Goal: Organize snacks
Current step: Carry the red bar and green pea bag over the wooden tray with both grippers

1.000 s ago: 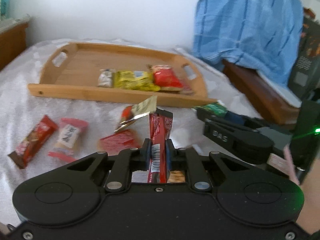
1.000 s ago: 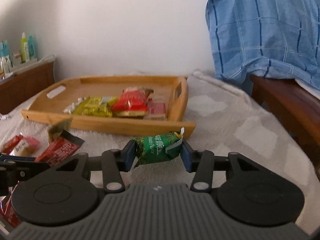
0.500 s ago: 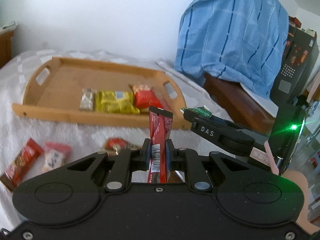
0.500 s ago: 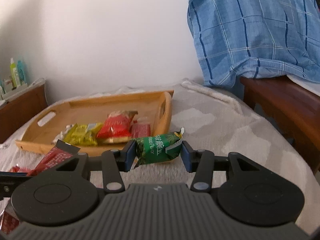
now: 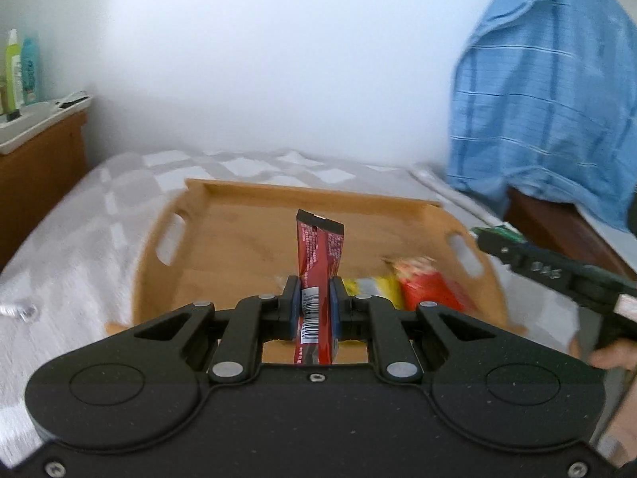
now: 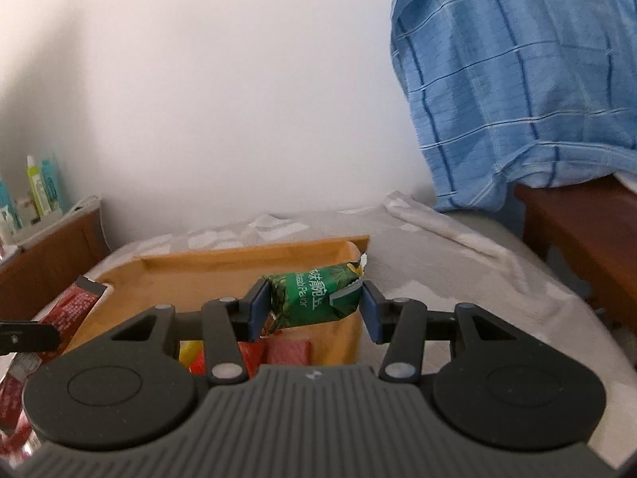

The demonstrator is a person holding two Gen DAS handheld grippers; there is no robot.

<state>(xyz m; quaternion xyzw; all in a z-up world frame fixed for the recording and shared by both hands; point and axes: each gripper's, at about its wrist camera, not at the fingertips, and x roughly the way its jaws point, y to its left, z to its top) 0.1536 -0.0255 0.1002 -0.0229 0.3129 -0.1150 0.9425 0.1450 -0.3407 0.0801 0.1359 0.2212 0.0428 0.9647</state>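
A bed under a pale checked blanket (image 5: 99, 215) fills a white-walled room, with a blue cloth (image 6: 517, 79) draped over wooden furniture at its right edge. A wooden tray (image 5: 239, 239) lies on the blanket, yellow and red snack packets (image 5: 398, 290) along its near edge. Over it, the left gripper (image 5: 312, 310) is clamped tight on an upright red bar (image 5: 318, 255). The right gripper (image 6: 310, 302) pinches a green packet (image 6: 314, 294) crosswise by its ends near the tray's right rim. Both seem poised for dropping into the tray.
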